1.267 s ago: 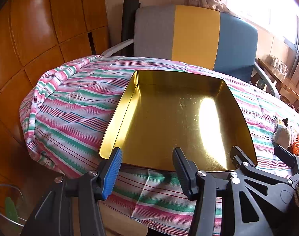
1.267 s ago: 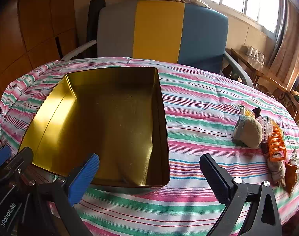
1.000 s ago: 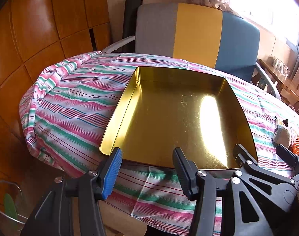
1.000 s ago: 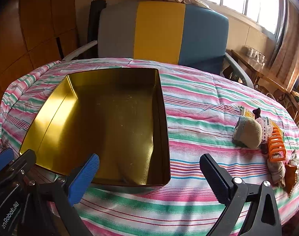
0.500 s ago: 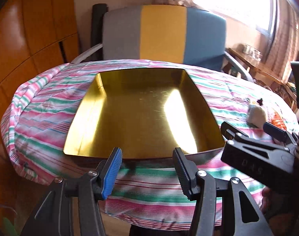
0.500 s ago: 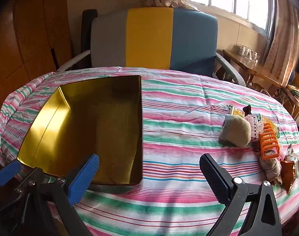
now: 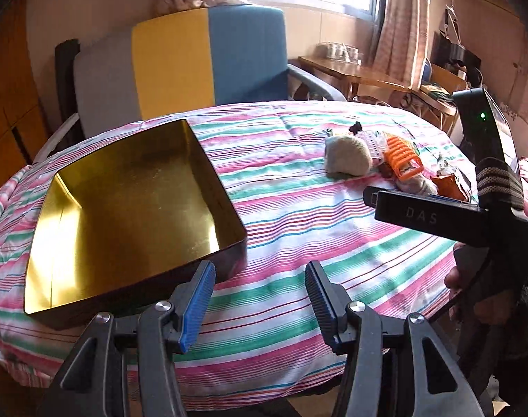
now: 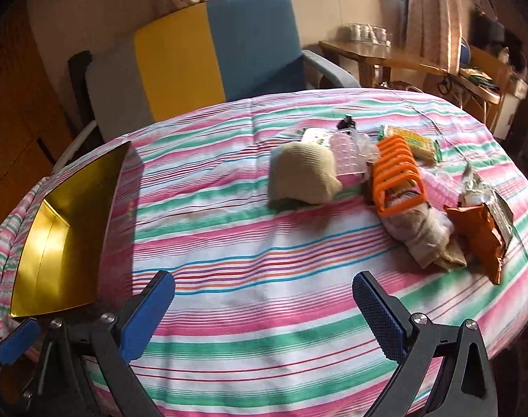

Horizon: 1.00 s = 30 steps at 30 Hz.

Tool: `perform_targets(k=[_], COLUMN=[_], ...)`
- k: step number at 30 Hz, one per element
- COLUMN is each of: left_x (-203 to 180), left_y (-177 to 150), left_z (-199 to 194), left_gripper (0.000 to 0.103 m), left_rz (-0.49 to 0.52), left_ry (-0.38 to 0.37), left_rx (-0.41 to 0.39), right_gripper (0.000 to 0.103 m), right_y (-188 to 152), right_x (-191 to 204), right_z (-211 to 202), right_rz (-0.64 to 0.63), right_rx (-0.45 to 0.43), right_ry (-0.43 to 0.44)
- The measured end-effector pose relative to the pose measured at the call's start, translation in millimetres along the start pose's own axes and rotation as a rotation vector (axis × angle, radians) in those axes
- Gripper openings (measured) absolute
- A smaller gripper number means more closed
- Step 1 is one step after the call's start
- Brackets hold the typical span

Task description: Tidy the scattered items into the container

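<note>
Container: gold tin tray (image 7: 135, 205), empty, on the left of the striped worktop (image 7: 298, 229).
Items: beige sock (image 8: 302, 177), orange rack (image 8: 397, 180), snack packet (image 8: 483, 229), clustered well right of the tray.
Change: both views have swung from the tray toward the cluster; pick-up is likely next.
Left tool (image 7: 260, 299): jaws apart, empty.
Right tool (image 8: 264, 316): jaws wide, empty.

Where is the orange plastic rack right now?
In the right wrist view, the orange rack lies right of centre on the striped cloth, between the beige sock and orange packet.
</note>
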<state>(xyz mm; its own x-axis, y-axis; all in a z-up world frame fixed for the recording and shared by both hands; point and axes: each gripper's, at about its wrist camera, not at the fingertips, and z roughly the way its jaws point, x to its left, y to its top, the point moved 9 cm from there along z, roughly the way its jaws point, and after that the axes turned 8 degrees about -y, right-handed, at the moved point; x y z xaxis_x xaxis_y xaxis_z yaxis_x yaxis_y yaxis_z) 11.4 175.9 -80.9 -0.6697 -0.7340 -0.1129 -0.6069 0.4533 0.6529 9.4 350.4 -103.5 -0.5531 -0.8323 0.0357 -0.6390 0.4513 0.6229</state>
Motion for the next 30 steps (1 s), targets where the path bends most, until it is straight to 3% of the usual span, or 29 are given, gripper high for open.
perform_targets(k=[4, 10, 21, 30], left_x=[-19, -35, -45, -47], left_y=[-1, -5, -14, -20], left_z=[13, 32, 58, 74], left_gripper=[0.055, 0.055, 0.055, 0.055], left_rz=[0.045, 0.085, 0.111, 0.113], left_ry=[-0.039, -0.075, -0.108, -0.110], left_rx=[0.032, 0.082, 0.144, 0.183], right_gripper=[0.103, 0.103, 0.103, 0.103], right_y=[-5, -9, 6, 31], right_x=[-40, -83, -106, -120], right_z=[7, 13, 6, 12], right_rz=[0.059, 0.123, 0.181, 0.233], right_rx=[0.015, 0.035, 0.030, 0.020], right_ry=[-0.043, -0.033, 0.199, 0.263])
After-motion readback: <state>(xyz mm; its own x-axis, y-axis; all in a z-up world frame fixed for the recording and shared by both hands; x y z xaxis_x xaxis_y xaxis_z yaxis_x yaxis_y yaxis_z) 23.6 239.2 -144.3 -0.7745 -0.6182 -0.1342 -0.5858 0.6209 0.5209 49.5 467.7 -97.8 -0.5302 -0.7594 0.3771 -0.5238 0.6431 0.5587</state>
